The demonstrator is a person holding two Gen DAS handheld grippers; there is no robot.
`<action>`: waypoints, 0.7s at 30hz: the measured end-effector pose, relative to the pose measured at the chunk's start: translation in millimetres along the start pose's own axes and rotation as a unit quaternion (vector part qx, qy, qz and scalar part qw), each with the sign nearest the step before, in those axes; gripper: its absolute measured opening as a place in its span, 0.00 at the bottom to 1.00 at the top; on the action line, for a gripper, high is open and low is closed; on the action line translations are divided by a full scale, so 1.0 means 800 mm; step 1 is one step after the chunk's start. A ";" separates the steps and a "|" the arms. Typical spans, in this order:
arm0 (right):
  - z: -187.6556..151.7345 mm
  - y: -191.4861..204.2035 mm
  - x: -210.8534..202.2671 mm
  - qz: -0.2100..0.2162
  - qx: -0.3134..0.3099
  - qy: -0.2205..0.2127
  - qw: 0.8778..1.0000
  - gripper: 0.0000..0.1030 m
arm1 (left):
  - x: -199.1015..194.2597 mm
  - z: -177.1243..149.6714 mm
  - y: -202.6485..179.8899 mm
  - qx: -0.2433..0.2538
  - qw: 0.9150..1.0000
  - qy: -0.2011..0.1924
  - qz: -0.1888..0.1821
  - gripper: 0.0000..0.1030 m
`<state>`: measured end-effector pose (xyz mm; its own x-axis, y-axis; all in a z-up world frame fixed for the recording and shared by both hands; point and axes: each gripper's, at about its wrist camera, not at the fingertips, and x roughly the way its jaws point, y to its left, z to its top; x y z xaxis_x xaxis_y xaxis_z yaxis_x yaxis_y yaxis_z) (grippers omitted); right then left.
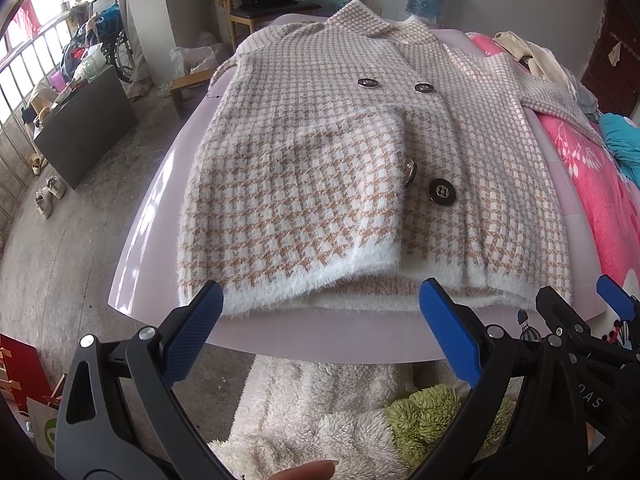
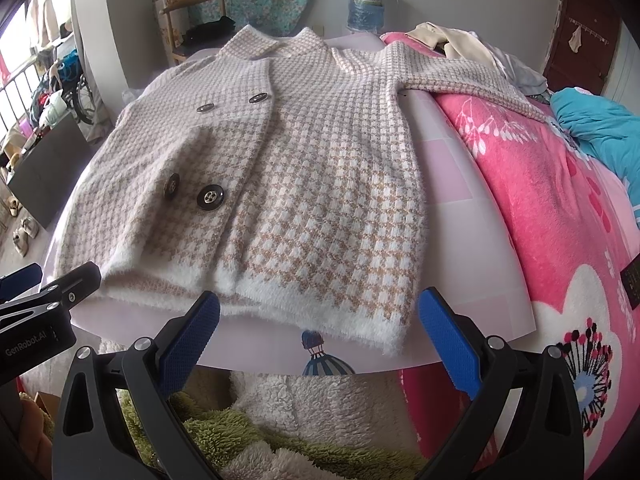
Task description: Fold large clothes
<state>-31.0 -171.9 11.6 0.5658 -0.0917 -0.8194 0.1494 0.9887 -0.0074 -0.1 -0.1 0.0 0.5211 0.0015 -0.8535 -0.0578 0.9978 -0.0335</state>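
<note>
A fuzzy beige-and-white houndstooth coat [image 1: 340, 168] with dark buttons lies front up on a pale pink board [image 1: 160, 208]. Its left sleeve is folded across the front; its right sleeve [image 2: 472, 76] stretches out over the pink blanket. My left gripper [image 1: 320, 320] is open and empty, just short of the white hem. My right gripper [image 2: 318, 326] is open and empty at the hem's right part [image 2: 320, 304]. The right gripper also shows at the right edge of the left wrist view [image 1: 580, 308], and the left gripper at the left edge of the right wrist view [image 2: 48, 288].
A pink flowered blanket [image 2: 540, 200] covers the bed to the right, with loose clothes [image 2: 460, 44] and a teal cloth [image 2: 600, 128] on it. White and green fleece [image 2: 280, 420] lies below the board. A chair [image 1: 256, 12], a dark cabinet [image 1: 80, 128] and shoes stand at left.
</note>
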 end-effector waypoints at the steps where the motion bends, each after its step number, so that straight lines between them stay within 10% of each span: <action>1: 0.000 0.000 0.000 0.000 0.000 0.000 1.000 0.94 | 0.000 0.000 0.000 0.000 1.000 0.000 0.000 0.92; 21: 0.000 -0.002 0.001 0.001 0.002 0.001 1.000 0.94 | 0.000 0.000 0.000 0.001 1.000 -0.001 0.001 0.92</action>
<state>-30.6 -173.5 11.1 0.5648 -0.0897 -0.8204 0.1511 0.9885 -0.0040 -0.1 -0.2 0.1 0.5225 0.0031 -0.8526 -0.0575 0.9978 -0.0316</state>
